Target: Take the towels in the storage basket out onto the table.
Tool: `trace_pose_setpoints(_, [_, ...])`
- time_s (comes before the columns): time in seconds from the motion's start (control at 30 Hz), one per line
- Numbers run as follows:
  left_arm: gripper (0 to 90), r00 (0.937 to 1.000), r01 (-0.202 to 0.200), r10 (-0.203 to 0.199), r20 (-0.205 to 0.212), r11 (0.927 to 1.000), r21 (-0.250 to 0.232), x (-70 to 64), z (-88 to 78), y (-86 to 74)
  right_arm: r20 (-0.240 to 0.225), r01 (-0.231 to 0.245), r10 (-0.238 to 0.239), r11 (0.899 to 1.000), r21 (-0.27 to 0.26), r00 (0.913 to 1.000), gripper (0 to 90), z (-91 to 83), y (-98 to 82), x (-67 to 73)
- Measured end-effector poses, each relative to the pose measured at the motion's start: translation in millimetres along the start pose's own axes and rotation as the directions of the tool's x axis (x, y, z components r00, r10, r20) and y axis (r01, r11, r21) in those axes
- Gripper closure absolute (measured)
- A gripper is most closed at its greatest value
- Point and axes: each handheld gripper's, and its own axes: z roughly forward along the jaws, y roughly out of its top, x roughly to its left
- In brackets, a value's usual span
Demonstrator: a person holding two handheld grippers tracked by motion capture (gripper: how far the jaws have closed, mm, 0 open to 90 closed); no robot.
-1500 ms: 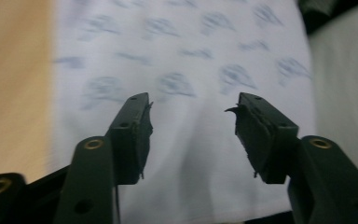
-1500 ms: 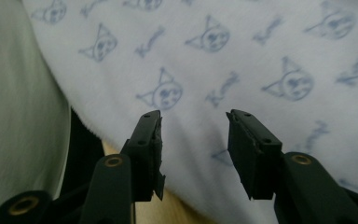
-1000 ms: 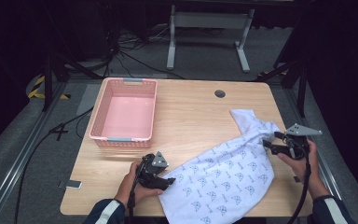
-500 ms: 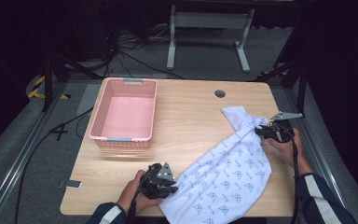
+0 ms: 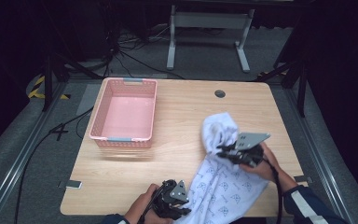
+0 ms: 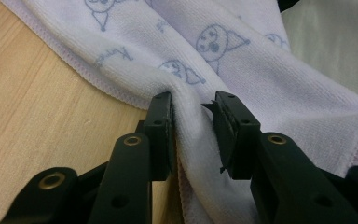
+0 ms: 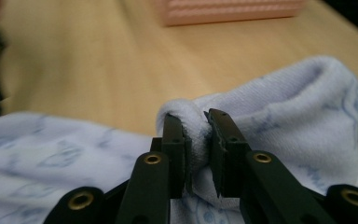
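Note:
A white towel (image 5: pixel 223 186) printed with small blue figures lies across the front right of the wooden table (image 5: pixel 182 112), its far end bunched into a hump. At the table's near edge my left gripper (image 5: pixel 189 211) grips a fold of the towel's hem (image 6: pixel 261 70). Its jaws (image 6: pixel 193 105) have just been opening a little, and the cloth is still pressed between the pads. My right gripper (image 5: pixel 221 150), under its grey plate, holds the towel's raised far end (image 7: pixel 298 107). Its jaws (image 7: pixel 196 116) closed on that thick fold within the last second.
A pink plastic basket (image 5: pixel 121 139) with nothing in it stands at the table's left. A round cable hole (image 5: pixel 220 94) sits near the far edge. A metal stand (image 5: pixel 209 28) and cables are on the floor behind. A small grey tag (image 5: pixel 73 185) lies at the front left corner.
My right gripper closed on the towel's far corner and carried it left and nearer, bunching the cloth. My left gripper closed on the near hem and shifted toward the front edge.

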Motion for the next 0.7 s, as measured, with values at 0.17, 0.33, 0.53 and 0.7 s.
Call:
trace_pose_setpoints(0.17, [55.4, 0.9984, 0.029, -0.031, -0.047, 0.9988, -0.04, 10.8, -9.5, -1.4, -0.088, 0.059, -0.051, 0.994, 0.09, 0.9948, 74.3, 21.6, -11.3, 36.4])
trace_pose_setpoints(0.33, [50.7, 0.9913, 0.082, -0.092, -0.095, 0.9913, -0.103, 29.2, -15.0, -0.1, -0.131, 0.007, 0.002, 0.997, 0.075, 0.9914, 58.1, 14.1, -18.3, 43.3])
trace_pose_setpoints(0.53, [48.5, 0.9817, 0.123, -0.141, -0.128, 0.9823, -0.141, 49.6, -6.9, 10.0, -0.097, -0.017, 0.016, 1.0, -0.007, 0.9952, 48.9, -19.5, -9.8, 34.9])
trace_pose_setpoints(0.7, [45.5, 0.9832, 0.106, -0.117, -0.14, 0.9909, -0.083, 60.8, 16.1, 26.9, 0.134, -0.128, 0.134, 0.99, -0.051, 0.9819, 49.4, -44.9, -12.2, -8.1])
